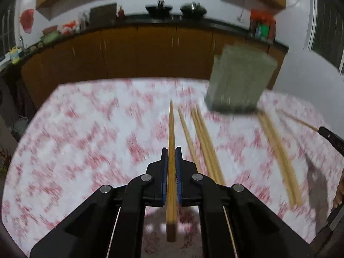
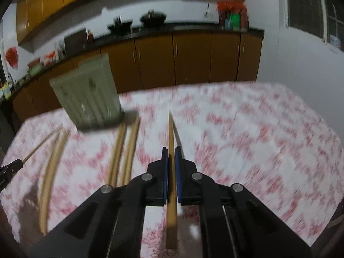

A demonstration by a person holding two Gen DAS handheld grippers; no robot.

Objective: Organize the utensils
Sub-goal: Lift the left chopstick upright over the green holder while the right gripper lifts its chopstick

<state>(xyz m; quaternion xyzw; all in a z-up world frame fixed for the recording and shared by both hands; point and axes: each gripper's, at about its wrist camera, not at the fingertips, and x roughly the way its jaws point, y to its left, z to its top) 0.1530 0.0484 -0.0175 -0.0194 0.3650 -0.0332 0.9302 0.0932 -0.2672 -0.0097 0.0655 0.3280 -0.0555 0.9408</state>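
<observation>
- While both views are motion-blurred, each claw is seen pinching one chopstick: the left claw (image 1: 171, 153) is pressed on a long tan wooden chopstick (image 1: 171, 129), the right claw (image 2: 171, 153) on a second tan wooden chopstick (image 2: 171, 137).
- Each held stick is gripped between the blue pads (image 1: 165, 172) partway along, with the thin tip pointing forward and the thick butt trailing back under the claw.
- Both sticks are judged to be carried above the surface covered with a red-and-white floral cloth (image 1: 86, 139); exact clearance cannot be told.
- A pale green slotted plastic utensil holder (image 1: 238, 79) stands on the far part of the surface; it is taken as the destination.
- Loose tan chopsticks (image 1: 206, 146) lie on the cloth near the holder, in several pairs, some ends almost under its base. Whether they touch it cannot be told.
- Handling, as judged: the sticks are light, stiff and smooth, so they are likely to pivot or slide in a two-pad pinch.
- A hold near the middle or toward the thicker end is preferred; a hold at the thin tip would let the stick swing.
- For loading, tilting toward vertical would be needed before release over the holder's open top.
</observation>
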